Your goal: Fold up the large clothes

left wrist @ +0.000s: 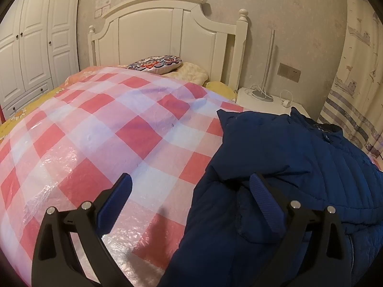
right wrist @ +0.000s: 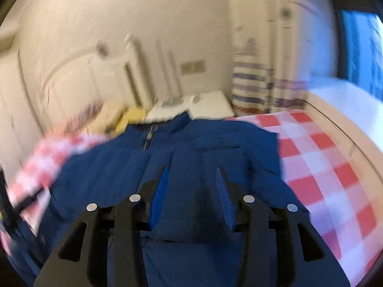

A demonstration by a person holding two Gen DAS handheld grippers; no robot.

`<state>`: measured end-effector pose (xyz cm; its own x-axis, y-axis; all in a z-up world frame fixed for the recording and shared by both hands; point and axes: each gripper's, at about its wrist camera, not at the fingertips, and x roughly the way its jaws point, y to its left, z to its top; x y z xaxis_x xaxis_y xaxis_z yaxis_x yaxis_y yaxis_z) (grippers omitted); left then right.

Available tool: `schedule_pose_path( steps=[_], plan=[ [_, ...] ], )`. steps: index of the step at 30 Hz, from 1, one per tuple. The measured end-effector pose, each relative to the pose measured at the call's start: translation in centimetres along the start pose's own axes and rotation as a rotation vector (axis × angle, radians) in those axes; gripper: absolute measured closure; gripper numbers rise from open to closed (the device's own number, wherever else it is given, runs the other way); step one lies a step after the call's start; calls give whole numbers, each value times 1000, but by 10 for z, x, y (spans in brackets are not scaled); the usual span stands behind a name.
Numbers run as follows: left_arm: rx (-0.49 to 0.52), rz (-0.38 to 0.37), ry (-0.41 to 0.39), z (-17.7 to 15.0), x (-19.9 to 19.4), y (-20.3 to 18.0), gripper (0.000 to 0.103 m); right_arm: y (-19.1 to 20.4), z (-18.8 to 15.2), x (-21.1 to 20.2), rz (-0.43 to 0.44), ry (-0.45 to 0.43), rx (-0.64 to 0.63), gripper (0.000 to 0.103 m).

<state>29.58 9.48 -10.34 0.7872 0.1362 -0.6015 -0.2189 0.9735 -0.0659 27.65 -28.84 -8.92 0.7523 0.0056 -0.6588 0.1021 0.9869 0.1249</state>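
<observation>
Nearest the lens in the left wrist view, the left gripper (left wrist: 191, 186) stands spread wide, holding nothing: one blue-padded finger hangs over the bare checked cover (left wrist: 100, 129), the other over the near edge of the jacket (left wrist: 287, 157). Whether that second pad touches the cloth I cannot tell. One dark blue quilted jacket lies on the cover, front up, zip and collar pointing toward the headboard (left wrist: 153, 28), one sleeve folded across its body.

Over the jacket's middle, in the right wrist view, the right gripper (right wrist: 191, 179) is also released, its two fingers apart with a moderate gap and nothing between them; the jacket (right wrist: 210, 143) fills the space beneath. This view is smeared by motion, so contact with the fabric is uncertain, though the pads seem to hover just above it.

Beyond the jacket, toward the headboard, lie two pillows: one patterned cushion (left wrist: 155, 64) resting on one pale pillow (left wrist: 189, 73). Beside the headboard stands one white nightstand (left wrist: 249, 96), and off to the other side, one white wardrobe (left wrist: 31, 47).
</observation>
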Motion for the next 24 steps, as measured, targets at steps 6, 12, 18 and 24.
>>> schedule_pose_path(
  steps=[6,12,18,24],
  plan=[
    [44,-41,-31,9,-18,-17,5,12,-19,37,-50,75,-90,43],
    [157,-255,50,38,-19,-89,2,16,-20,40,-22,81,-111,30],
    [333,-98,250,11,65,-143,2,16,-18,34,32,61,-86,25],
    [312,-119,185,26,43,-150,2,11,-17,31,70,47,-54,22]
  ],
)
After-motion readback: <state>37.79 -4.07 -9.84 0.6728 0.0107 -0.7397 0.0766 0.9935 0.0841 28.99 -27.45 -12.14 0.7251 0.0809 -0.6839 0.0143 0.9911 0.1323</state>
